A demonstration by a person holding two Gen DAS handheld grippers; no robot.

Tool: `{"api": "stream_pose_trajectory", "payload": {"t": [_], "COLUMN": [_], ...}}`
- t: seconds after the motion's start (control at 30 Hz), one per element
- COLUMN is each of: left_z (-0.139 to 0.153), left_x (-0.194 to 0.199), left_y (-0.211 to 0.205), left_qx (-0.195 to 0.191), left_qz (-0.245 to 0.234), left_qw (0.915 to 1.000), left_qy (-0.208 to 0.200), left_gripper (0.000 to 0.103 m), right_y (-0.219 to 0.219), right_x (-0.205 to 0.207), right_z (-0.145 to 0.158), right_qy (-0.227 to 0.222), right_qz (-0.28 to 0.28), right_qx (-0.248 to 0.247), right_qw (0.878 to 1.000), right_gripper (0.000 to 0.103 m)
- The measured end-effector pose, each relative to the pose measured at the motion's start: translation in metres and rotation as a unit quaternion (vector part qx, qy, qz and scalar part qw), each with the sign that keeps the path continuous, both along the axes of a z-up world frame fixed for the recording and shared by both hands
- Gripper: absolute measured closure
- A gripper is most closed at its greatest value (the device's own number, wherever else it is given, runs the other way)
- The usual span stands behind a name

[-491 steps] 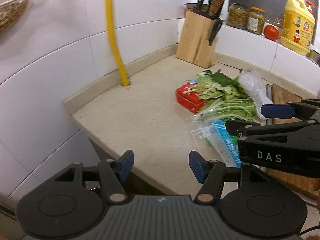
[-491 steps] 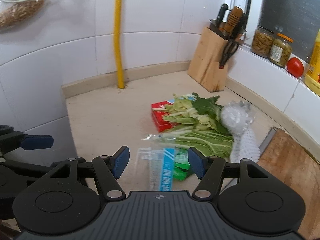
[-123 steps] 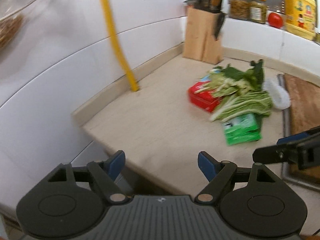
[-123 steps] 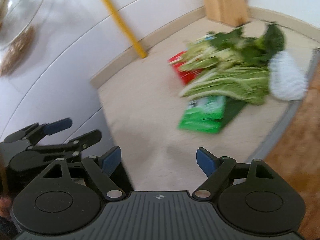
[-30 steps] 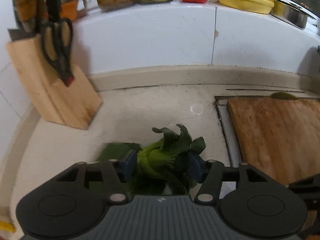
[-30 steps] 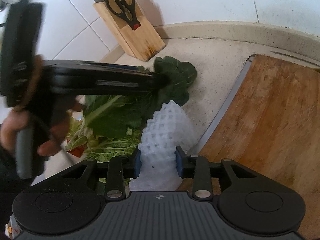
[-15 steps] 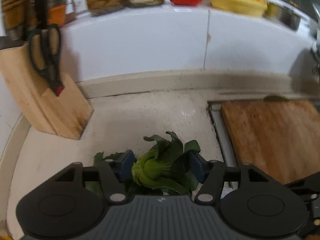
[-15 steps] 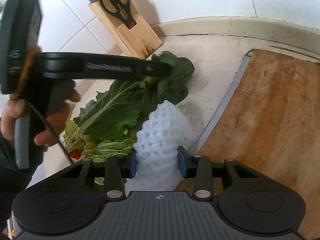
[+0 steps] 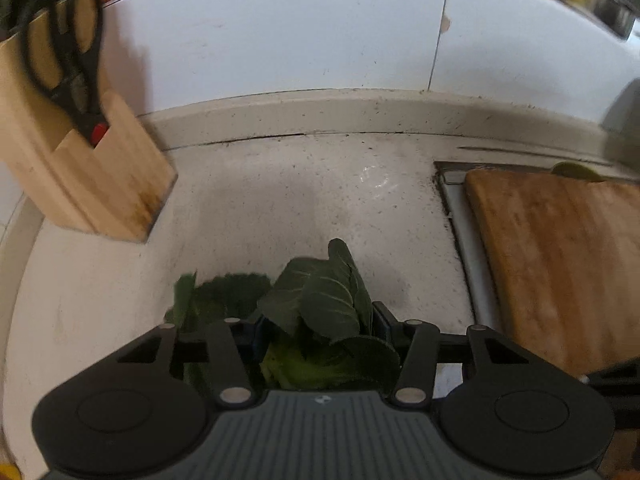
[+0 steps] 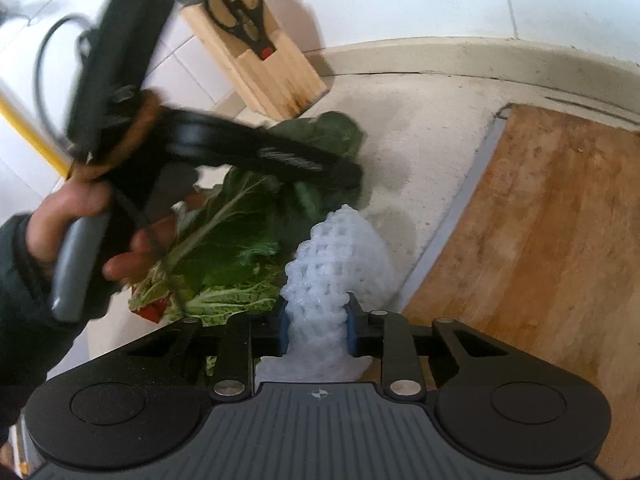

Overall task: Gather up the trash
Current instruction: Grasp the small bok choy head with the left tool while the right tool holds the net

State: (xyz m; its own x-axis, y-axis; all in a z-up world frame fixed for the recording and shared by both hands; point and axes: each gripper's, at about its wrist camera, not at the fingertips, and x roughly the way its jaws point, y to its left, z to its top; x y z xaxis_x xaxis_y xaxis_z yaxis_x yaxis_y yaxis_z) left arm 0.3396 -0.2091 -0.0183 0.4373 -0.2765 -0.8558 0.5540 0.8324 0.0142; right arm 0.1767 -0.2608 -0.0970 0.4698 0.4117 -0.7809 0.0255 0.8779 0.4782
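A bunch of dark green leafy vegetable scraps [image 9: 320,304] lies on the pale counter. My left gripper [image 9: 320,330] has its blue pads [image 9: 379,322] on both sides of the leaf tips, and its jaws are closing on them. In the right wrist view the same gripper [image 10: 352,176], held by a hand [image 10: 80,220], reaches over the greens [image 10: 232,248]. Beside the greens lies a white foam fruit net [image 10: 340,248]. My right gripper [image 10: 318,328] pinches the net's near end, with its jaws closing and squeezing it narrow.
A wooden knife block with black scissors [image 9: 80,160] stands at the back left against the tiled wall. A wooden cutting board [image 9: 560,260] fills the right side. A red packet [image 10: 154,312] peeks from under the greens. A yellow pipe [image 10: 32,140] runs up the wall.
Both grippers' jaws widened briefly and then narrowed again, the right one onto the foam net, the left one onto the leaves. The left gripper dipped lower over the greens.
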Motion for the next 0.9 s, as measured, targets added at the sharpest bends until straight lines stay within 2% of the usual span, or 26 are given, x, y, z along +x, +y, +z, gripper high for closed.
{"api": "stream_pose_trajectory", "payload": {"t": [0.07,0.2,0.37,0.4,0.43,0.47,0.53,0.67,0.77,0.87,0.9], "left_z": [0.009,0.032,0.061,0.065,0.07,0.071,0.075,0.059,0.056,0.057,0.055], "left_x": [-0.007,-0.018,-0.042,-0.047,-0.053,-0.055,-0.063,-0.076,-0.069,-0.057,-0.052], "left_y": [0.009,0.033,0.057,0.062,0.068,0.069,0.078,0.077,0.065,0.047,0.038], "left_qx": [-0.012,-0.065,-0.098,-0.105,-0.113,-0.119,-0.129,-0.107,-0.085,-0.072,-0.059], "left_qz": [0.011,0.038,0.058,0.064,0.066,0.066,0.078,0.081,0.084,0.059,0.054], "left_qw": [0.9999,0.9971,0.9933,0.9922,0.9911,0.9905,0.9883,0.9909,0.9927,0.9953,0.9963], "left_qy": [-0.001,0.003,-0.019,-0.019,-0.02,-0.02,-0.021,-0.007,-0.021,-0.024,-0.032], "left_gripper": [0.058,0.058,0.062,0.065,0.079,0.085,0.088,0.088,0.085,0.076,0.069], "right_y": [-0.007,-0.019,-0.029,-0.03,-0.03,-0.031,-0.031,-0.027,-0.024,-0.027,-0.029], "right_x": [-0.003,-0.009,-0.018,-0.019,-0.021,-0.023,-0.025,-0.028,-0.03,-0.032,-0.033], "right_z": [0.001,0.011,0.024,0.027,0.031,0.035,0.042,0.045,0.039,0.035,0.033], "right_qy": [0.002,-0.011,-0.022,-0.025,-0.028,-0.033,-0.044,-0.048,-0.038,-0.032,-0.03], "right_qz": [-0.015,-0.039,-0.055,-0.058,-0.06,-0.062,-0.061,-0.055,-0.051,-0.052,-0.052], "right_qx": [0.023,0.04,0.062,0.065,0.07,0.075,0.077,0.071,0.062,0.06,0.062], "right_qw": [1.0,0.998,0.996,0.996,0.995,0.995,0.994,0.995,0.996,0.996,0.996], "right_gripper": [0.073,0.073,0.073,0.073,0.073,0.073,0.073,0.073,0.073,0.073,0.073]}}
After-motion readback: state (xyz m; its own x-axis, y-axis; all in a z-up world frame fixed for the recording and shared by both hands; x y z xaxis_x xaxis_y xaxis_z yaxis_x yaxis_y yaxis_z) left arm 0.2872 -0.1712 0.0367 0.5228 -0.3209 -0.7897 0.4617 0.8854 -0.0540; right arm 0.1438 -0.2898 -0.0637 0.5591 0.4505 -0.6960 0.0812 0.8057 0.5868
